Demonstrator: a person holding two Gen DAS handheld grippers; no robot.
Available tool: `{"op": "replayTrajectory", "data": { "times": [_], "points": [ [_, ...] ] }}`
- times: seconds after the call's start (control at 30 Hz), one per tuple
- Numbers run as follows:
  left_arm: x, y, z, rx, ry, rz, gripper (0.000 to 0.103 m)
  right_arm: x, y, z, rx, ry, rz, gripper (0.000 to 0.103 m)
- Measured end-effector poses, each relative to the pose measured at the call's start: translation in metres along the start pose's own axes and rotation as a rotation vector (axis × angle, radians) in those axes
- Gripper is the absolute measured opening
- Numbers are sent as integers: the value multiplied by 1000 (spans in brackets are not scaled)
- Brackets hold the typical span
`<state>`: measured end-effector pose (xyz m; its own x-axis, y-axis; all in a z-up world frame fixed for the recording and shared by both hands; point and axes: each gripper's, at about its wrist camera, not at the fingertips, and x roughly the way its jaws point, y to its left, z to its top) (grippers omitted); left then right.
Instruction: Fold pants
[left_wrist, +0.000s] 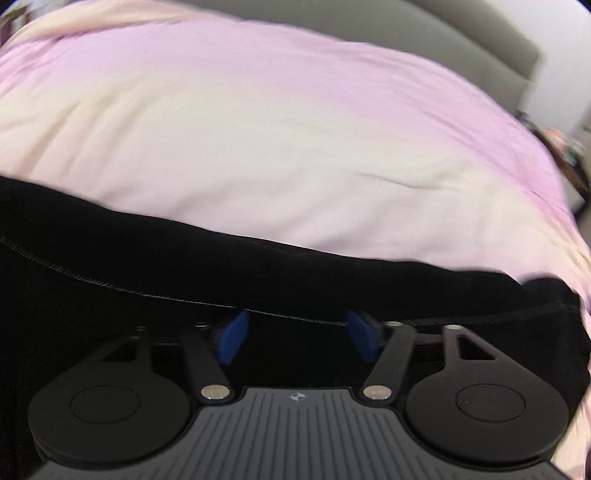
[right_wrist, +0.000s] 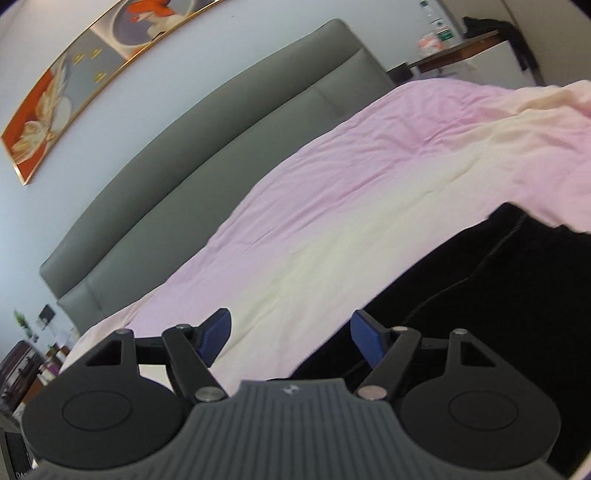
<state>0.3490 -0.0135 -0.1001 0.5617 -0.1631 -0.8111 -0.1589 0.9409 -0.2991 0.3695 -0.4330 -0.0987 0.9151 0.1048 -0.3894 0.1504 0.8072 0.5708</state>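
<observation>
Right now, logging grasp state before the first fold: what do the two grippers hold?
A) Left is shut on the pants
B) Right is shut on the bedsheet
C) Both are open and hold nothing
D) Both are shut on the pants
C: the left gripper gapes over the black pants, and the right gripper gapes above the bedsheet, fingers apart.

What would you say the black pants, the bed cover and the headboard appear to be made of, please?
Black pants: soft matte knit or fleece, likely; a stitched seam shows, no sheen.
Bed cover: thin woven cotton-like fabric, pink fading to cream, finely creased.
Headboard: grey padded upholstery with panel seams and a faint sheen, possibly faux leather.
</observation>
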Motion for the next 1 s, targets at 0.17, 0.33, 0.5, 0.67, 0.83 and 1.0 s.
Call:
{"op": "replayTrajectory", "data": {
  "times": [0.17, 0.33, 0.5, 0.67, 0.83, 1.0],
  "points": [
    [-35, -5, -22, -109, -38, -127, 77, -33, -80, 24, -19, -60, -369, 67],
    [-79, 9, -77, -152, -62, -188, 81, -44, -163, 25, 268, 2, -344, 48],
    [-107, 34, -112, -220, -43, -209, 81, -9, -153, 15, 183, 42, -321, 7],
    [-125, 54, -134, -239, -43, -152, 81, -55, -138, 22, 301, -134, -273, 4],
    [-145, 77, -137, -290, -86, -146, 80, -77, -127, 21, 295, -161, -314, 4],
    [-152, 85, -139, -334, -91, -138, 80, -60, -161, -3, 408, -45, -423, 3]
  ]
}}
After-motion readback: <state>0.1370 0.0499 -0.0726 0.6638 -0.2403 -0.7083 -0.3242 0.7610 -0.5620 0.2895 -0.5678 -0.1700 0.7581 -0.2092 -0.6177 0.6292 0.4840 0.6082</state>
